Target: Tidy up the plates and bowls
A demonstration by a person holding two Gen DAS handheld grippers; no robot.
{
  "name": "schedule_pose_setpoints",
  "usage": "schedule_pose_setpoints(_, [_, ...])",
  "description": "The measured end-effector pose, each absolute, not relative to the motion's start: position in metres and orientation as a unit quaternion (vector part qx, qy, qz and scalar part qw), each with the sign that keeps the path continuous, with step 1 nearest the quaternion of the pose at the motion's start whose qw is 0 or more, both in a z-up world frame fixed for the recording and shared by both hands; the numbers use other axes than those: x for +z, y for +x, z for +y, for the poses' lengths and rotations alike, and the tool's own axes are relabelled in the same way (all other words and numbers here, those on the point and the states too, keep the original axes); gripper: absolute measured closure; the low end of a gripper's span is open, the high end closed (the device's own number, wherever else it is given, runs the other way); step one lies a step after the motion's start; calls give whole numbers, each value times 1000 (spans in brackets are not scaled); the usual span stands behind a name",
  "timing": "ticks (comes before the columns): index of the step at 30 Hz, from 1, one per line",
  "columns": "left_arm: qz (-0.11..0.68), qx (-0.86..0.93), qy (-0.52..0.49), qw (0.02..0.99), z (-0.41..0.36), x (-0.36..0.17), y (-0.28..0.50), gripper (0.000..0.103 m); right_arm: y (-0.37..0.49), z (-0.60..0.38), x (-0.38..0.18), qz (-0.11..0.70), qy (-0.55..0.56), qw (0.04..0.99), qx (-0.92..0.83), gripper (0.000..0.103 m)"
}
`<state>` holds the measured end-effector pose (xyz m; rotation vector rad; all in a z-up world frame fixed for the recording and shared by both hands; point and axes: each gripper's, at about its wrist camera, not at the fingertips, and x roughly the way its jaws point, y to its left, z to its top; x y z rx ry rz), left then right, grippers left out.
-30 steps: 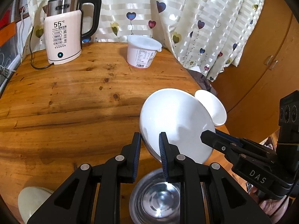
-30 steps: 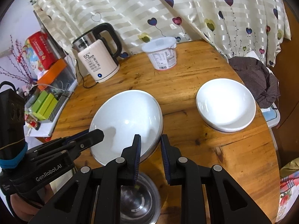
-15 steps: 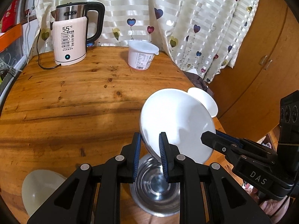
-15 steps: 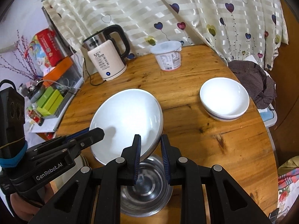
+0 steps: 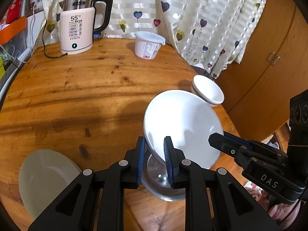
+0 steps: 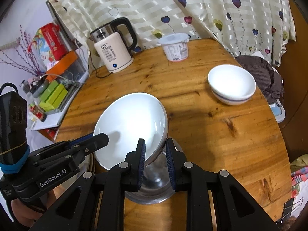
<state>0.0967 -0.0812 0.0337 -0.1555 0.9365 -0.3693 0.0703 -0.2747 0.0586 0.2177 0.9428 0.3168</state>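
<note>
A large white plate (image 5: 182, 127) hangs tilted above the round wooden table (image 5: 77, 96), gripped at two opposite points of its rim. My left gripper (image 5: 154, 142) is shut on its near-left rim. On the other side my right gripper (image 6: 155, 144) is shut on the rim too, and it shows from the side in the left wrist view (image 5: 217, 136). Under the plate (image 6: 130, 123) a steel bowl (image 6: 156, 182) stands on the table. A white bowl with a blue stripe (image 6: 231, 83) sits near the table's right edge. A pale cream plate (image 5: 46, 177) lies at the near left.
At the far side of the table stand a pink electric kettle (image 6: 113, 46) with its cord and a lidded white tub (image 6: 175, 47). A brown cloth (image 6: 265, 77) lies past the right edge. Boxes and clutter fill a shelf (image 6: 53, 94) to the left.
Both grippers have carried the white plate back toward the table's near side. The steel bowl and the cream plate have come further into view, and the kettle looks farther off.
</note>
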Motion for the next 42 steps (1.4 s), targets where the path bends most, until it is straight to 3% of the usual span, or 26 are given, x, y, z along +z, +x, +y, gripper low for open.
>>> schedule_pose_setpoints(42, [502,-171,-65,845,-88,-6,87,82,62,-276,14,512,100,840,153,78])
